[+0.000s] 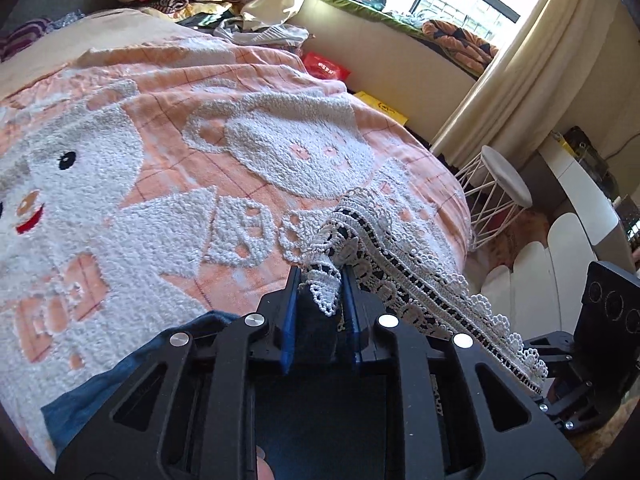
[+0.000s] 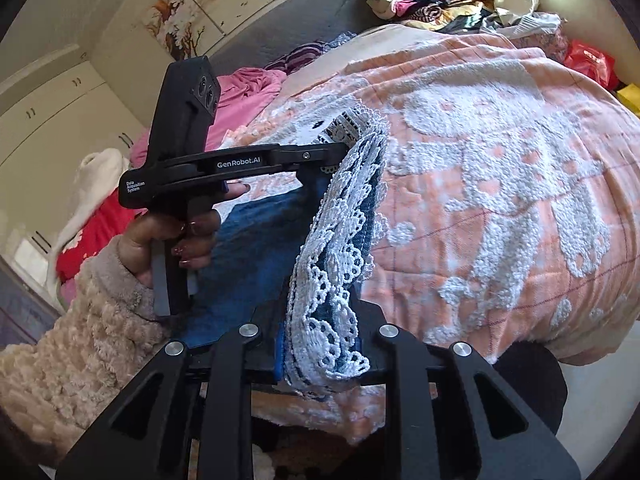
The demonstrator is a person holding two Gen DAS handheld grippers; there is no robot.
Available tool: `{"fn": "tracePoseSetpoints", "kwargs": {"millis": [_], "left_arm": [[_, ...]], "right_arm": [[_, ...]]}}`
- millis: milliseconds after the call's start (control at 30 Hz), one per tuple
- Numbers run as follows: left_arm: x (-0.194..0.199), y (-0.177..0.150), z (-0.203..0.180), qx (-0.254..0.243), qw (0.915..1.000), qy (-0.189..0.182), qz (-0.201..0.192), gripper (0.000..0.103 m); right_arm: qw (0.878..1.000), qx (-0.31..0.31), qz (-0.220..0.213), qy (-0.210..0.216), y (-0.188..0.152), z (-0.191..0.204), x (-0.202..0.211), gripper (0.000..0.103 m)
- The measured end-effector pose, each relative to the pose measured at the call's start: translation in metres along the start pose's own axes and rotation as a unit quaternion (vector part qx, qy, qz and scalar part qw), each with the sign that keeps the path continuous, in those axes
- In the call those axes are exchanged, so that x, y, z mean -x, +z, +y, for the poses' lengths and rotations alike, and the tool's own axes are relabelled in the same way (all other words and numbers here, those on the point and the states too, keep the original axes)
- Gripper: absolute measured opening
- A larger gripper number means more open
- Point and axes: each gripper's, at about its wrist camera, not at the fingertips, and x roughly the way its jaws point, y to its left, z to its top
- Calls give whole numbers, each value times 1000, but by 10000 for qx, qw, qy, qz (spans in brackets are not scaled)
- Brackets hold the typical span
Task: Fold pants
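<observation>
On the bed (image 1: 248, 80): one pair of pants (image 2: 256, 240), one blanket (image 1: 160, 208). Two grippers (image 1: 320, 292) (image 2: 320, 344). One stool (image 1: 504, 180) beside the bed.

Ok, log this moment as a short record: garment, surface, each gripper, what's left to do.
garment: blue denim pants with a white lace hem
surface: orange-pink blanket with white fluffy figures, on a bed
left gripper: shut on the lace hem
right gripper: shut on the lace hem
hem: stretched between the two grippers, lifted off the blanket
fold: not yet laid over
</observation>
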Motion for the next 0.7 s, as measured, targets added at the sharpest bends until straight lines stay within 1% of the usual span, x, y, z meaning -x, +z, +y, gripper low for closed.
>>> {"fn": "tracePoseSetpoints", "kwargs": {"millis": [167,267,367,467,533,600,633,700], "left_arm": [[37,-16,19,196,9992,71,-329,13],[59,-30,37,451,9975,58,-539,13],[77,-45,59,686,9951,126,-706,13],[89,-57,76,866,9930,203,-777,13],[94,-65,84,974,9914,248,-841,13],[95,-75,93,1112,9898,327,-826,15],[97,-79,98,1198,9885,372,-841,15],[102,-89,108,1456,9845,301,-925,16]], "right_arm": [[9989,398,151,190,6,41,-16,22],[9971,640,280,298,8,67,-31,22],[9942,881,469,408,10,92,-56,22],[9908,1086,644,483,10,111,-83,22],[9876,1320,773,354,2,127,-99,22],[9828,1594,911,195,-5,138,-116,22],[9816,1611,1016,156,-11,142,-125,22],[9784,1713,1156,103,-21,149,-139,22]]}}
